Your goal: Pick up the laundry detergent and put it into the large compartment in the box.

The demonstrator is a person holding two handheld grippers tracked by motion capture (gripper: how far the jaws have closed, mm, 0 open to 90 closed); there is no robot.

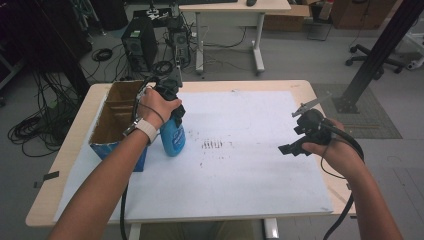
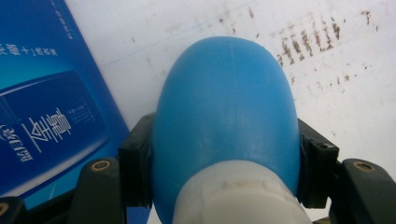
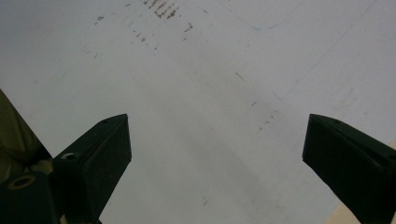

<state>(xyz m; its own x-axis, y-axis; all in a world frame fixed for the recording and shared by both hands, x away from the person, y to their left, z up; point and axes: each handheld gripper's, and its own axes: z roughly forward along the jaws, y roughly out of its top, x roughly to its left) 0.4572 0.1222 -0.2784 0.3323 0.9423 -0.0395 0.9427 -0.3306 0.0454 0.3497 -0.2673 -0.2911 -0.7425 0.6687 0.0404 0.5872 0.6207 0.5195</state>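
Our left claw (image 2: pixel 224 186) is clamping the blue bottle (image 1: pixel 173 136), standing just beside the cardboard box (image 1: pixel 112 120) on the surface (image 1: pixel 250 165). Our right claw (image 3: pixel 217 154) is hanging open, well apart from the box. Grasping seems done; we are judging placement remaining.

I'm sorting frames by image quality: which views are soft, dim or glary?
High view: evenly lit, slightly soft, no strong glare on the white table sheet. Left gripper view: the round blue plastic bottle is so close that it looks slightly soft, with a mild sheen. Right gripper view: dim and greyish, the black jaws of the right hand-held gripper a little blurred.
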